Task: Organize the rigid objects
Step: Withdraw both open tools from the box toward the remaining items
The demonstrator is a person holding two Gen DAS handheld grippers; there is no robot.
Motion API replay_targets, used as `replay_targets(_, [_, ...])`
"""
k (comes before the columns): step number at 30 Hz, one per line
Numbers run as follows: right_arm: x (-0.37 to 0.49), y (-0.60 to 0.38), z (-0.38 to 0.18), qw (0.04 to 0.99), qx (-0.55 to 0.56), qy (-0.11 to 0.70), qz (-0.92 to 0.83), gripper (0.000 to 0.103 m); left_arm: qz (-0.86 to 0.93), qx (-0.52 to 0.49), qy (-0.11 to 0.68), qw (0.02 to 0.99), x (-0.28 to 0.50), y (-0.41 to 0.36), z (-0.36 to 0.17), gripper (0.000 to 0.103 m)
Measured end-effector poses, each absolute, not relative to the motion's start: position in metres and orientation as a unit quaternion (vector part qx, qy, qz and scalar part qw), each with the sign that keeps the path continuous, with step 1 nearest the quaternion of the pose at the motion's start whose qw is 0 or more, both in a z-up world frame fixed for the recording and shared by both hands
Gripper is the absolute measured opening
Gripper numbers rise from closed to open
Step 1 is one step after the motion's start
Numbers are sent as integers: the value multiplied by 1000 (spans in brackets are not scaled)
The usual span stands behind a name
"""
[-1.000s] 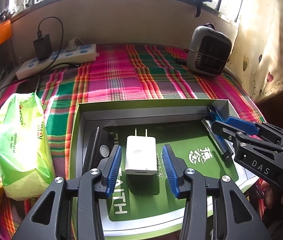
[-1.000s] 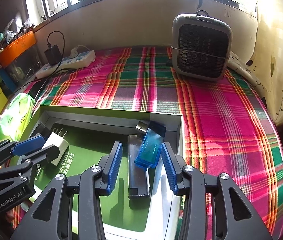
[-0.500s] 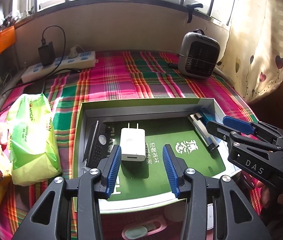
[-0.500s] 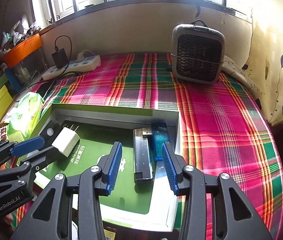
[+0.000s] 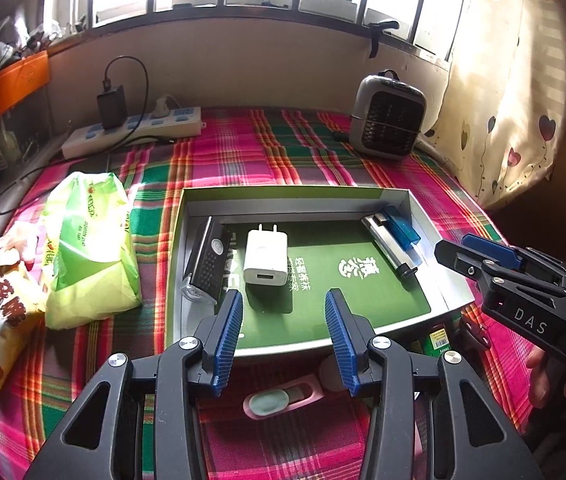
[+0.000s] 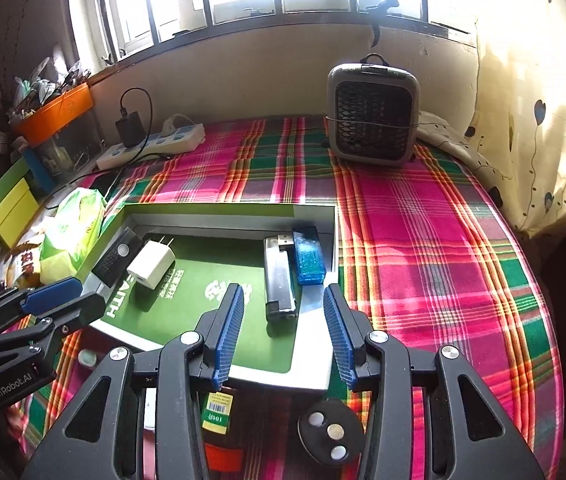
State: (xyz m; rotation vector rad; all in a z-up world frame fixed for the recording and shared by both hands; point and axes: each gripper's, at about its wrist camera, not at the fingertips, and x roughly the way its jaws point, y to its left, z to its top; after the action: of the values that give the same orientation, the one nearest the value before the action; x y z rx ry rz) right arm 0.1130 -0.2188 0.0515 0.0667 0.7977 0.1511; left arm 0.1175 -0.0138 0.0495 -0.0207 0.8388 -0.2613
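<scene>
A shallow grey box [image 5: 427, 220] [image 6: 315, 368] with a green floor lies on the plaid cloth. Inside it sit a black remote-like device [image 5: 207, 264] [image 6: 117, 256] at the left, a white plug charger [image 5: 266, 257] [image 6: 150, 264], a silver-black lighter [image 5: 390, 247] [image 6: 279, 280] and a blue USB stick [image 5: 401, 227] [image 6: 307, 255] at the right. My left gripper [image 5: 283, 340] hovers open over the box's near edge, empty. My right gripper [image 6: 283, 332] is open too, above the near right corner, holding nothing.
A green tissue pack [image 5: 87, 244] and a snack bag [image 5: 1, 312] lie left of the box. A small heater [image 6: 373, 114], a power strip [image 5: 135, 130] stand at the back. Near the front edge lie a pink item [image 5: 283, 398], a black round piece [image 6: 329, 430] and a green-labelled thing [image 6: 217, 410].
Both grippers have pulled back and up from the box. The blue USB stick, tilted between the right fingers a second ago, now lies flat beside the lighter.
</scene>
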Motion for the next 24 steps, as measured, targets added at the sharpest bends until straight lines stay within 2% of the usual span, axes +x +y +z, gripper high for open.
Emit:
replay_targets(20, [53, -267, 34, 918, 56, 388, 51, 43, -151, -33, 409, 899, 59, -13, 42, 42])
replay_targets(24, [49, -263, 27, 916, 51, 392, 71, 52, -159, -35, 417, 894, 53, -16, 37, 42])
